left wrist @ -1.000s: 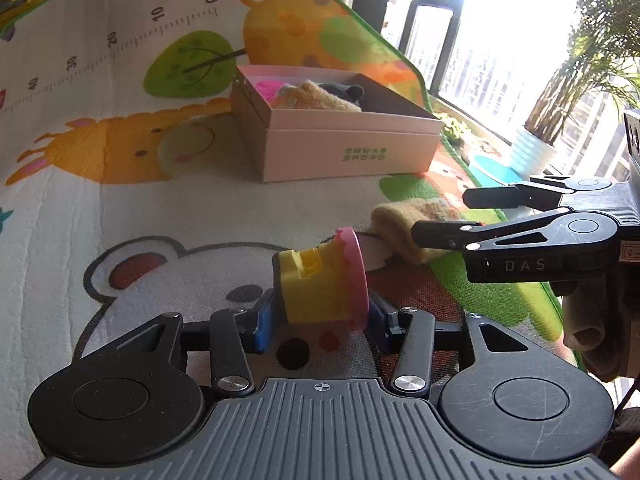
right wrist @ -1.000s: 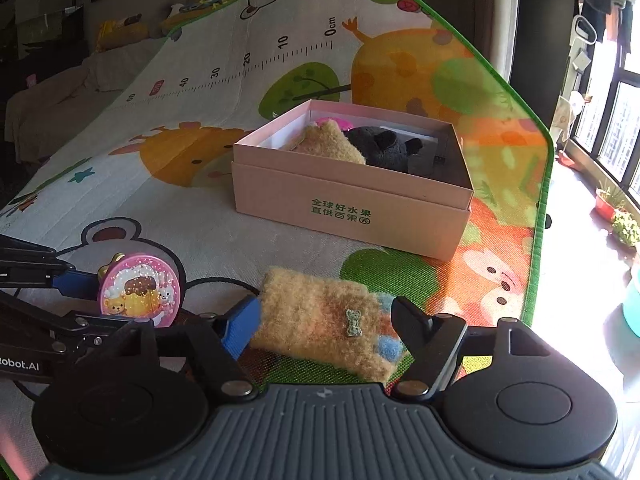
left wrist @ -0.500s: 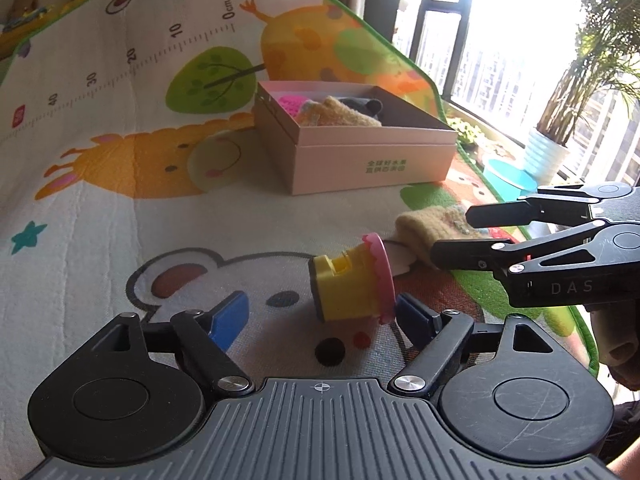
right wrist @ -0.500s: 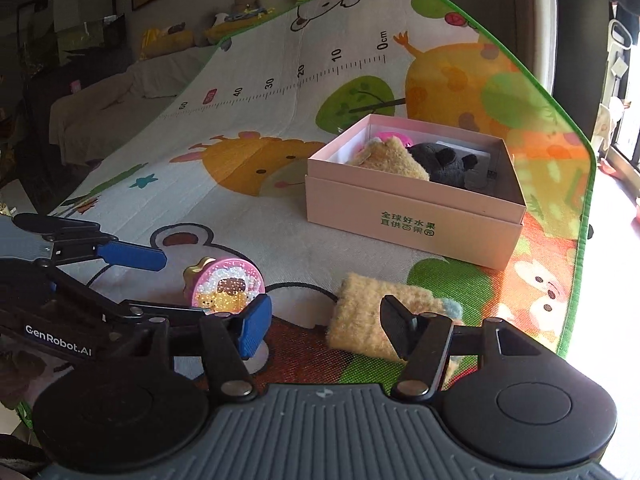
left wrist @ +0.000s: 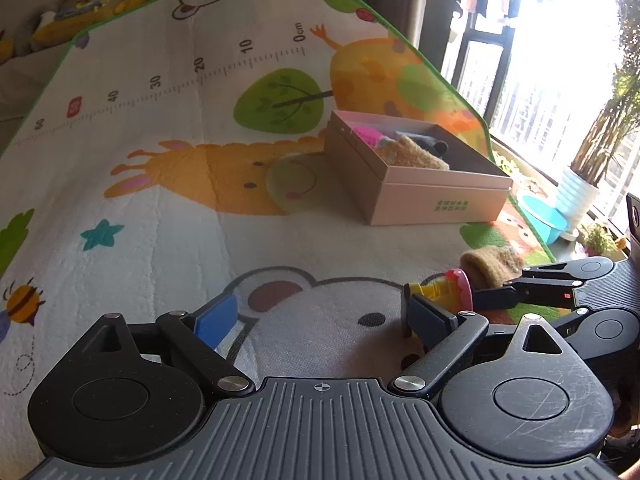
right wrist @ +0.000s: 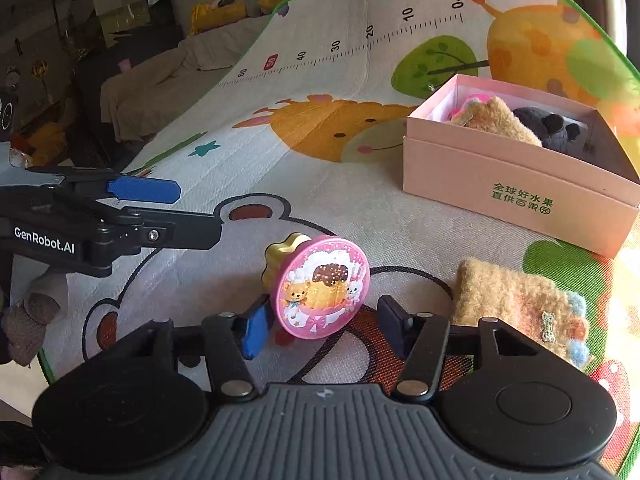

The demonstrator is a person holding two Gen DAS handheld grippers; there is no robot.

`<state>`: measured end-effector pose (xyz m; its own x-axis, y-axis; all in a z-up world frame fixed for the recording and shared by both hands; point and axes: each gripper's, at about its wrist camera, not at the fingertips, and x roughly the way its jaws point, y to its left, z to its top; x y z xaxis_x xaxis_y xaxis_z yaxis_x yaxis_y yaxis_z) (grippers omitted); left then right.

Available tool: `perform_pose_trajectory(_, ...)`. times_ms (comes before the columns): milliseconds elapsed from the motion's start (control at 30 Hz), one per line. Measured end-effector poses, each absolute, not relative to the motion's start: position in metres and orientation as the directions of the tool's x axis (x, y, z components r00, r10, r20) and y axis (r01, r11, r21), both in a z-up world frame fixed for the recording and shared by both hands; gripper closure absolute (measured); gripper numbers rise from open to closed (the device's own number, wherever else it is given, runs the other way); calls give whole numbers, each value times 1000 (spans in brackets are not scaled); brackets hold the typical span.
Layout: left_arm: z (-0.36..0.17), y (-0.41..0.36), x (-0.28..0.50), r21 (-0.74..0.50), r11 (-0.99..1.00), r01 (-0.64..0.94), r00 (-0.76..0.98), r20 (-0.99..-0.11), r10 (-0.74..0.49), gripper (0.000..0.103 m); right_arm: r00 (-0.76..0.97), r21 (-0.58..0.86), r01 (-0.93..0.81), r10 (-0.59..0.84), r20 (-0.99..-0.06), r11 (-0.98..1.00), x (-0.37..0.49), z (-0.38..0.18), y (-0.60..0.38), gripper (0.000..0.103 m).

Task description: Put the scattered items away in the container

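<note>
Right gripper (right wrist: 320,322): spread wide, straddling toy cake (right wrist: 318,290) lying on mat (right wrist: 240,152). Left gripper (left wrist: 320,318): gaping wide, holding nothing. Sock (right wrist: 520,300) lying near box (right wrist: 516,196).

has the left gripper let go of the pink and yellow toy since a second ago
Yes. The left gripper was shut on the pink and yellow toy; now it is open and off to the left, the toy lying on the mat's bear face.

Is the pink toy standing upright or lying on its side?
On its side: the toy rests on the mat, its round pink face turned sideways toward the right gripper.
</note>
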<state>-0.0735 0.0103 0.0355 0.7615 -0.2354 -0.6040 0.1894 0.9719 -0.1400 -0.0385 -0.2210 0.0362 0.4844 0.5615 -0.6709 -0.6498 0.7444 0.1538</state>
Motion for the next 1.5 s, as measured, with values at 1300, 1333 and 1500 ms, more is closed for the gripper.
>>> perform_pose_trajectory(1300, 17, 35, -69, -240, 965, 108, 750, -617, -238, 6, 809, -613, -578, 281, -516, 539, -67, 37, -167, 57)
perform_pose_trajectory(1333, 18, 32, -69, -240, 963, 118, 751, -614, -245, 6, 805, -616, -584, 283, -521, 529, -69, 35, -164, 57)
perform_pose_trajectory(1500, 26, 28, -70, -226, 965, 130, 758, -605, -244, 5, 767, -567, -633, 334, -547, 527, -78, 32, -153, 57)
